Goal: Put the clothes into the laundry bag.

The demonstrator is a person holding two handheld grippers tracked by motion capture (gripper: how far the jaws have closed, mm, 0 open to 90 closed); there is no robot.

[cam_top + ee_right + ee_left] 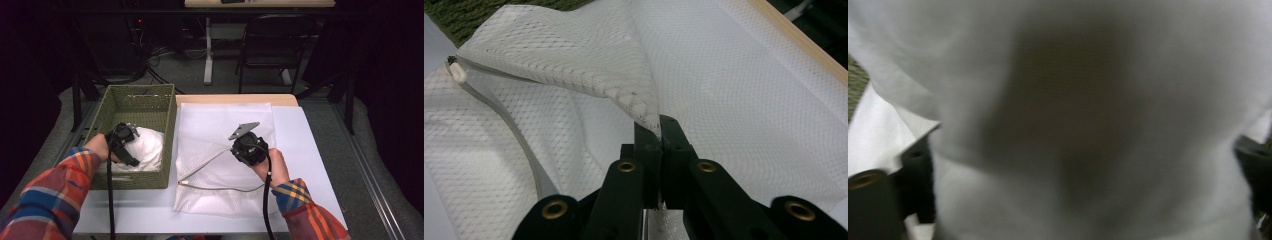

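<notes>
A white mesh bag (225,125) lies flat on the table, its zipper (215,187) open along the near side. My right gripper (248,147) sits over the bag's middle. In the right gripper view it (659,131) is shut on the bag's zipper edge (624,97) and holds that edge lifted. A white cloth (147,145) rests in the green woven basket (140,100) at the left. My left gripper (131,131) is over it. Seen from the left gripper view, its fingers (915,170) stand wide apart with the blurred cloth (1088,100) close up between them.
The bag rests on a white sheet (300,150) covering the wooden table (235,98). The basket touches the bag's left side. A black chair (275,45) and a table leg (208,50) stand on the floor beyond the far edge.
</notes>
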